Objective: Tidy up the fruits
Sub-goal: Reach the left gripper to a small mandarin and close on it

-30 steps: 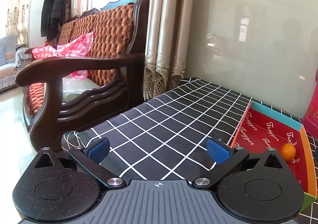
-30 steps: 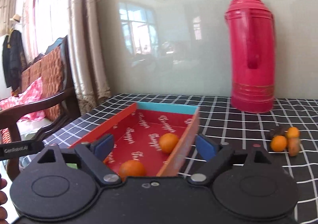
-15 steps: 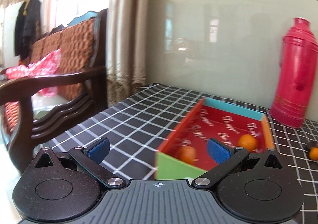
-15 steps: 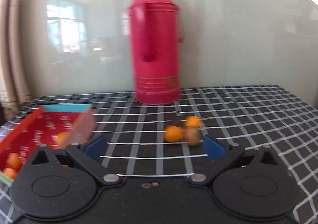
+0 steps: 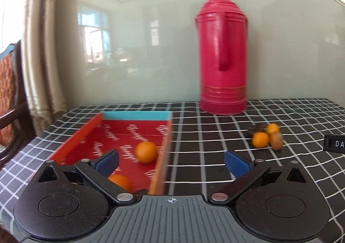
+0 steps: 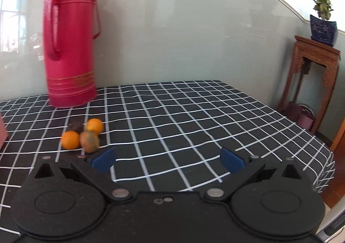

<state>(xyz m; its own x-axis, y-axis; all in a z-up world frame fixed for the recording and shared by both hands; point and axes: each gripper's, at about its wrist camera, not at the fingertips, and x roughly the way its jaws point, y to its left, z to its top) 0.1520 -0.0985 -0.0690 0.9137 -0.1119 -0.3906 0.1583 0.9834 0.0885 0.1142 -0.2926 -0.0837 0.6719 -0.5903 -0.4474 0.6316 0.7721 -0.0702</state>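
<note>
A: Where do the fruits sit right now?

B: Two oranges lie inside the red tray (image 5: 90,133). One orange (image 5: 146,152) rests near the tray's right wall, the other orange (image 5: 120,181) is closer in, partly hidden behind the left claw's (image 5: 171,162) left finger. The tray sits on the checked surface (image 5: 204,146), its teal end wall facing the back wall.

A: And the rest?

B: A small cluster lies loose on the surface (image 6: 183,118), well apart from the tray. In the right wrist view it is a bright orange (image 6: 70,139), a second orange (image 6: 94,126) behind it, a dull brownish-green fruit (image 6: 89,141) touching both, and a dark fruit (image 6: 75,125) at the back. The blur hides what the dark one is.

A: The claws?

B: Left claw is spread wide, nothing between its blue pads; its left pad hangs over the tray. Right claw (image 6: 168,160) is spread fully as well, having just been opening, and it pinches nothing. The cluster lies just beyond its left pad (image 6: 103,160), off to the left of the gap.

A: Anything else there?

B: A tall red thermos (image 6: 70,40) stands upright at the back of the surface, and a carved wooden stand (image 6: 312,75) with a blue plant pot (image 6: 322,29) sits by the wall on the right
</note>
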